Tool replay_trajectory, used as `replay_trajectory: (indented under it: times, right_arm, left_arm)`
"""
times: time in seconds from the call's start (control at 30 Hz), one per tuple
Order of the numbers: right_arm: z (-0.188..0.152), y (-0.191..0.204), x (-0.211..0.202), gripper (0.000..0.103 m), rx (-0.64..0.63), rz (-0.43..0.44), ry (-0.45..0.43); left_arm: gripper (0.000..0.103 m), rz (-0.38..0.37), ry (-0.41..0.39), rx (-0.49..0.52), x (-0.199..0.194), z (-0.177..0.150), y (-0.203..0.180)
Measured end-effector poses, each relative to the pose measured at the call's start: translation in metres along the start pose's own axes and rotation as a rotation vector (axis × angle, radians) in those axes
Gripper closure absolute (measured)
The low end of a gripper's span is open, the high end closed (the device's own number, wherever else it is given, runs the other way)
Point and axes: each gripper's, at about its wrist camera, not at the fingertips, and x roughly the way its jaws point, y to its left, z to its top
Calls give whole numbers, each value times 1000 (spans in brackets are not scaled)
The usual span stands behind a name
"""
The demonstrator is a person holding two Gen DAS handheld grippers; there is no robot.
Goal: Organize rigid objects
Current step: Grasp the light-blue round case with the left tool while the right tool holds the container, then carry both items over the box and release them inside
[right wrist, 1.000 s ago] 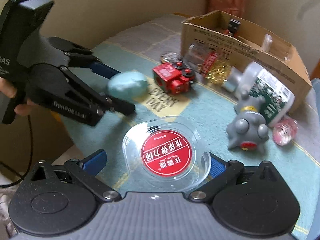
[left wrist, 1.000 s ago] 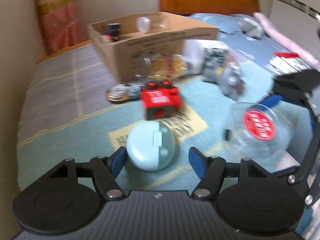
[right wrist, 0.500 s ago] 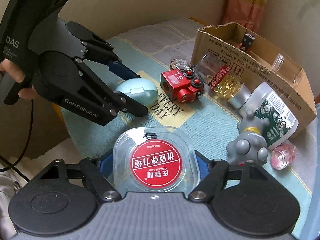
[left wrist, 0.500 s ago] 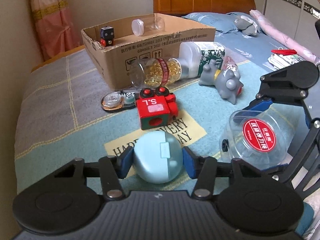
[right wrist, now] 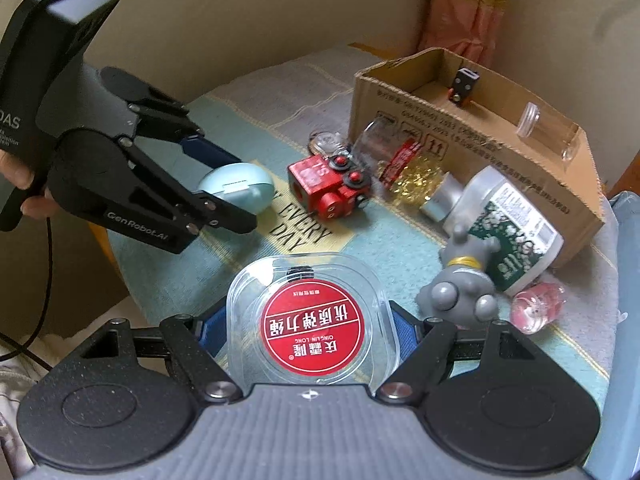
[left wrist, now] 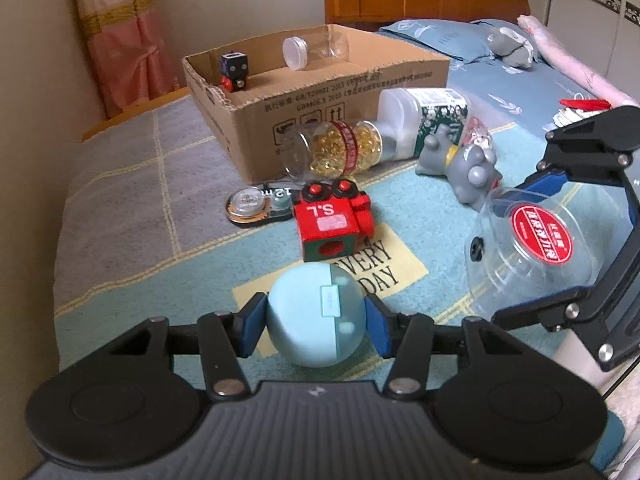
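My left gripper [left wrist: 316, 322] is shut on a pale blue round case [left wrist: 316, 312], its blue pads pressed to both sides; the same case [right wrist: 238, 188] shows in the right wrist view between that gripper's fingers. My right gripper [right wrist: 298, 330] is shut on a clear plastic box with a red round label [right wrist: 312, 330], also seen at the right as the clear box [left wrist: 536, 248]. An open cardboard box [left wrist: 320, 96] stands behind, holding a small black toy block [left wrist: 234, 72] and a clear jar with a white lid [left wrist: 316, 50].
On the bedspread lie a red toy block marked S.L [left wrist: 330, 220], a jar of golden capsules [left wrist: 340, 150], a white-and-green bottle [left wrist: 424, 120], a grey toy figure [left wrist: 464, 168], a flat round gadget [left wrist: 256, 206] and a small pink jar [right wrist: 536, 308]. A person's hand [right wrist: 24, 192] holds the left gripper.
Both grippers went from open to shut: the left on the pale blue case, the right on the clear box. Neither hand has shifted much.
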Motion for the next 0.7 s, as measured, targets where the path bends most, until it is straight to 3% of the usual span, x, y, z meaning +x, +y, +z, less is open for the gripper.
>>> replay_trajectory:
  times: [0.3, 0.7]
  right_arm:
    - [10, -22, -16, 21, 36, -7, -43]
    - [42, -71, -36, 21, 72, -76, -128]
  left_arm:
    - [52, -21, -35, -12, -23, 29, -2]
    - [52, -16, -151, 37, -30, 107, -2]
